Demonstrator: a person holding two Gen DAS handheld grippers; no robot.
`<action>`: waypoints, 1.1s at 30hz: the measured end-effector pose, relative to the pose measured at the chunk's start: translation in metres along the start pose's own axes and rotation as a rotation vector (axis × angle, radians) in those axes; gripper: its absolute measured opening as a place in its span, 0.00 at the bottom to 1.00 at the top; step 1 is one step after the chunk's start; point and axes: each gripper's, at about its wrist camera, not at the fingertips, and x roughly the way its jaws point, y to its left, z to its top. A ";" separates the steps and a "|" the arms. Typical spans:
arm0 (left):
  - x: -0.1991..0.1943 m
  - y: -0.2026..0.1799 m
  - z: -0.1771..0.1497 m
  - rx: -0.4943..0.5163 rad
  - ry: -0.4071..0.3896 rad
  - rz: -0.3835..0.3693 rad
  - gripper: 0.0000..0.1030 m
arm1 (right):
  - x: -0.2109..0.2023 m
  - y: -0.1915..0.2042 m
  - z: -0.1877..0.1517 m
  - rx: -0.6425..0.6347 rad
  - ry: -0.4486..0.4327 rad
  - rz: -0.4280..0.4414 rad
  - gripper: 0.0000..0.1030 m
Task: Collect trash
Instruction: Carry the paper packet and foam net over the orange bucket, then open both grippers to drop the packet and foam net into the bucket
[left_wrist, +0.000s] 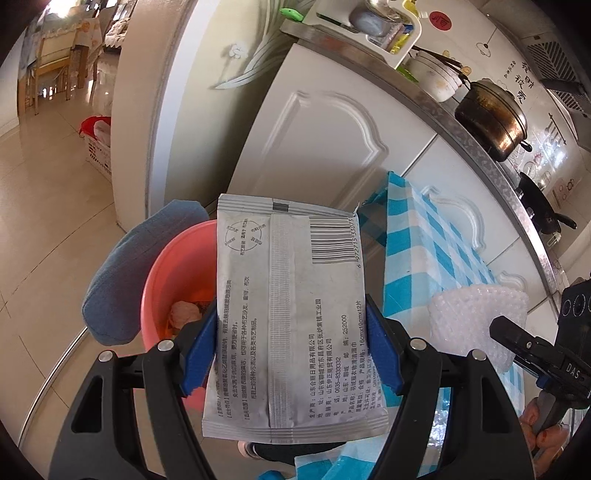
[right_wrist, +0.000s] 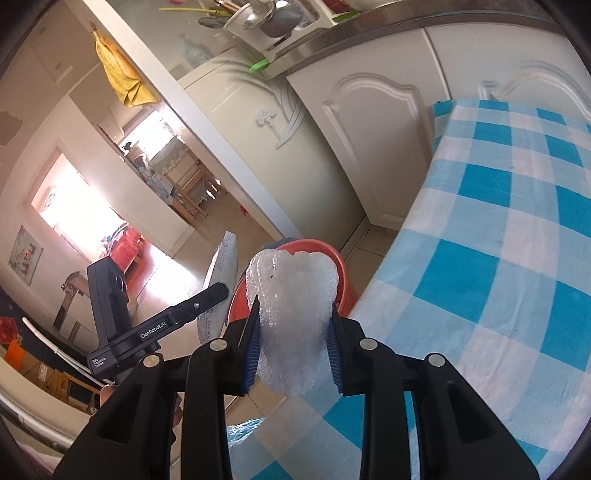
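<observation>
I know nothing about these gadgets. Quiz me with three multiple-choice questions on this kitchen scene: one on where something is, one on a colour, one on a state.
1. Where is the pink bucket?
A. on the floor beside the table
B. on the counter
C. on a chair

2. What colours is the tablecloth?
A. red and yellow
B. blue and white
C. plain green

3. What is the right gripper doing?
A. hanging empty
B. holding a spoon
C. gripping white foam wrap

Answers: 1 A, floor tiles surround it; 2 B, a checked pattern shows; 3 C, both pads press the foam.
</observation>
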 end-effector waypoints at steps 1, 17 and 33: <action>0.001 0.004 0.001 -0.004 0.000 0.010 0.71 | 0.006 0.005 0.002 -0.014 0.014 0.002 0.32; 0.027 0.042 0.001 -0.064 0.036 0.078 0.71 | 0.103 0.054 0.010 -0.163 0.233 -0.029 0.33; 0.056 0.053 -0.008 -0.064 0.079 0.116 0.85 | 0.132 0.046 0.004 -0.124 0.279 -0.056 0.65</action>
